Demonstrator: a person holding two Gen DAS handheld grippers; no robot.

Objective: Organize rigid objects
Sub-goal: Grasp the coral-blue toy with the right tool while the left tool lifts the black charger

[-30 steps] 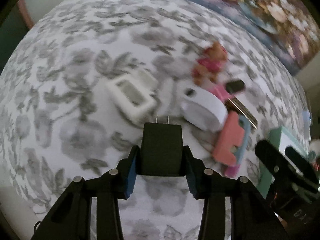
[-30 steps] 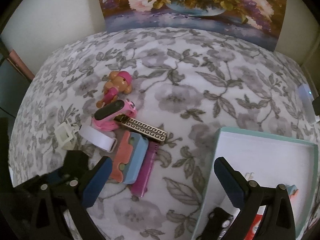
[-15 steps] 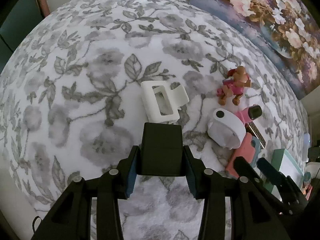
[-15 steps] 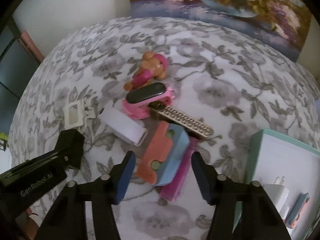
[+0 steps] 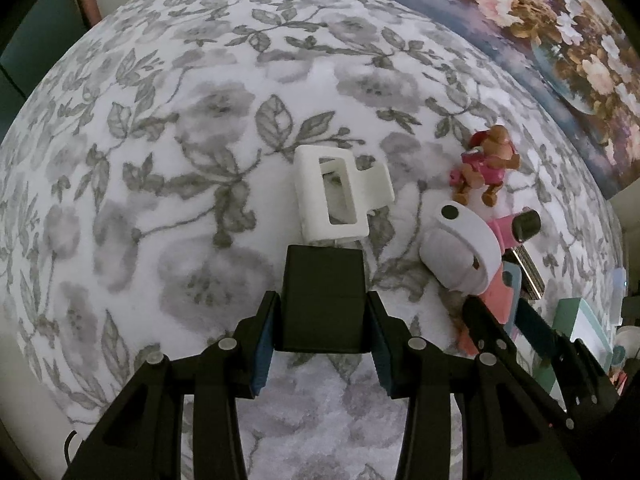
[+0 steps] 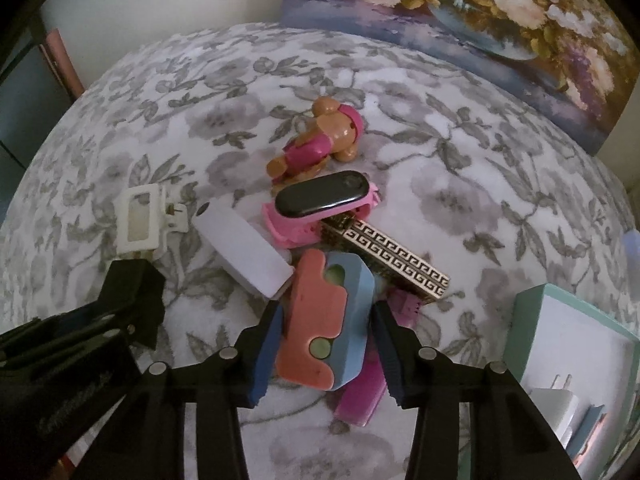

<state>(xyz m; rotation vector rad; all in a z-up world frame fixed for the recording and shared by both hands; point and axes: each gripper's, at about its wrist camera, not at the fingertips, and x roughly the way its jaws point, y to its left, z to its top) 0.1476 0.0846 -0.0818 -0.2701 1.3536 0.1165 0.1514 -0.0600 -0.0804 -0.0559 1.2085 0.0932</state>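
1. Left gripper [image 5: 323, 334] is clamped on a black block [image 5: 323, 300], both blue pads flat against the block's sides; the block sticks out forward past the fingertips.
2. Right gripper [image 6: 326, 354] is part open, its 2 fingers straddling the coral-and-blue toy block [image 6: 324, 328]. Pads sit just beside the block's sides; cannot tell if they touch.
3. Landmark: coral-and-blue toy block, lying on the floral cloth [image 6: 460, 160] in the middle of the clutter.
4. Under the toy block, poking out on its near side: a magenta comb [image 6: 362, 396].
5. Touching the toy block's left side: a white rectangular case [image 6: 244, 250], lying flat.
6. Just beyond the toy block: a black-and-gold patterned bar [image 6: 394, 262], angled, 1 end tucked under the pink band.
7. Further beyond the toy block: a pink fitness band with black face [image 6: 324, 200], and past it a brown-and-pink toy dog [image 6: 320, 140] lying on its side.
8. Left of the toy block, past the white case: a white hair claw clip [image 6: 140, 222]. The black block in the left gripper is right in front of the clip, near side; contact unclear.
9. Right of the toy block, well apart: a teal-edged box [image 6: 528, 332] with a white plug adapter [image 6: 556, 408] inside, plus a small blue-and-coral piece [image 6: 588, 428] beside the adapter.
10. Behind everything, far from the toy block: a flower painting [image 6: 480, 12] leaning on the wall.
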